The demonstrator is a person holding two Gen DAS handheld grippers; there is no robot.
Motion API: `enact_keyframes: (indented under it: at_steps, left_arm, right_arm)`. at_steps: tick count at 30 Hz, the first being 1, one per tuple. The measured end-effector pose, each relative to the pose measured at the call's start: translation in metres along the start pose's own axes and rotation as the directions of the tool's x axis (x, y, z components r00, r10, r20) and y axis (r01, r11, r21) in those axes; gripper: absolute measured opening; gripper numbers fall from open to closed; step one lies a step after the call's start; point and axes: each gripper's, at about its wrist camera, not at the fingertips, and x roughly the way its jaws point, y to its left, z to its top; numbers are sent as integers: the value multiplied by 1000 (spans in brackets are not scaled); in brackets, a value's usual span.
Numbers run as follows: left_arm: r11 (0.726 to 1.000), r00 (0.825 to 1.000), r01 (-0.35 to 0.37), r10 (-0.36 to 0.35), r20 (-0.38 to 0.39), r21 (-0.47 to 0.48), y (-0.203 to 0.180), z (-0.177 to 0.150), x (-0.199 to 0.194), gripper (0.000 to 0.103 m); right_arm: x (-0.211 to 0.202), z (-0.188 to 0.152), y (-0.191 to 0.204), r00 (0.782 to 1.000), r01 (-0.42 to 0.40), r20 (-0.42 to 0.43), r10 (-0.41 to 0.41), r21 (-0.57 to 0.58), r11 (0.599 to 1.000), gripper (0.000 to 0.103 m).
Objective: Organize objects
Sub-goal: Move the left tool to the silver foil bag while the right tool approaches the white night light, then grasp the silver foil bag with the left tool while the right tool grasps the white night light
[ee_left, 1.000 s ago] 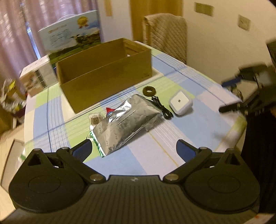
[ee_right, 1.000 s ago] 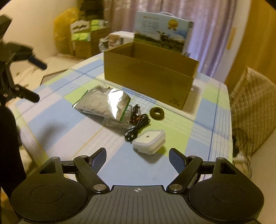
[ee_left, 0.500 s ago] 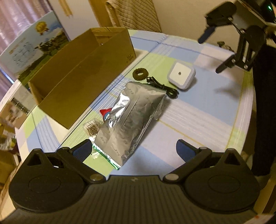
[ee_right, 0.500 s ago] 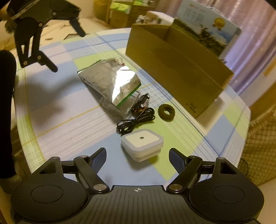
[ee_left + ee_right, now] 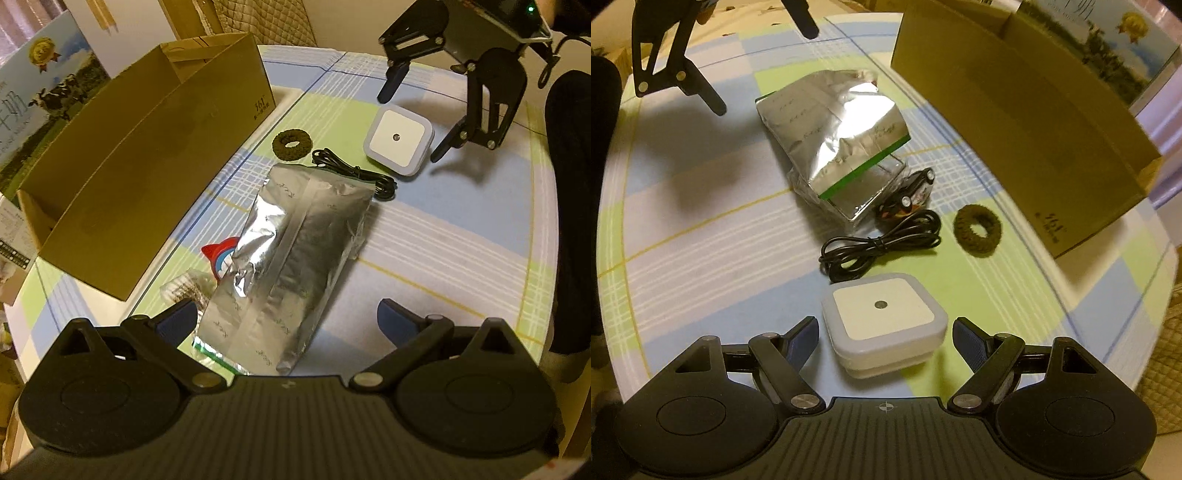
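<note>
A silver foil bag (image 5: 295, 251) (image 5: 831, 129) lies on the checked tablecloth. Its near end sits between the fingers of my open left gripper (image 5: 286, 317) (image 5: 762, 70). A white square device (image 5: 882, 310) (image 5: 397, 138) lies low between the fingers of my open right gripper (image 5: 886, 334) (image 5: 413, 122), and nothing is gripped. A coiled black cable (image 5: 879, 247) (image 5: 354, 173) and a dark fuzzy ring (image 5: 977, 230) (image 5: 292, 145) lie between the bag and the device. Behind them stands an open cardboard box (image 5: 147, 166) (image 5: 1034, 122).
A red and blue item (image 5: 221, 254) and a small clear packet (image 5: 184, 288) peek out from under the bag. A printed carton (image 5: 37, 92) stands behind the box, and a quilted chair back (image 5: 258, 18) is beyond the table. A person's dark clothing (image 5: 569, 184) is at the table's edge.
Both grippers have come down and in towards the table. The left now straddles the foil bag's near end, and the right now straddles the white device. Both stay open.
</note>
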Motion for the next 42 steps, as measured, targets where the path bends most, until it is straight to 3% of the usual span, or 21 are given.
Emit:
enact_keyframes:
  at_steps: [8,10,18,20,25,29,32,36,39,42]
  left_arm:
    - [999,999,47,-47,15,27,7,6,18,102]
    - [998,999,52,-52,9,46,8,6,23,102]
    - [991,998,64,-65,9,121,10,7,39,100]
    - [988,998,59,-60,7,141,8,7,42,92]
    - [976,1000,6,-3,-17,219,-5,7,52,84]
    - [968,998,-16,29,-49,250,-12,7,57,65]
    - [974,996,-32,49,-70,225,-15,8,55,57]
    - [990,993,-11,26,-111,139,-17,6,46,54]
    - [1000,991,12,-11,-137,13,-16,3,38,53]
    - [987,988,40,-62,-140,-155,-11,-1,30,53]
  right_arm:
    - [10,0,-11,999,-49,12,49,40,998,76]
    - [11,1,-9,998,-58,12,58,42,997,70]
    - [7,3,-9,998,-56,33,52,134,989,64]
    - [6,3,-7,999,-42,32,38,155,987,63]
    - [4,1,-4,999,-31,38,24,205,978,63]
    - [1,0,-1,999,-26,51,14,245,969,63]
    - [-5,1,1,998,-26,64,7,289,957,63]
    - [-14,1,7,997,-23,76,-4,352,936,63]
    - [-21,1,13,997,-18,78,-14,398,917,63]
    - [-28,0,17,996,-6,78,-32,441,897,63]
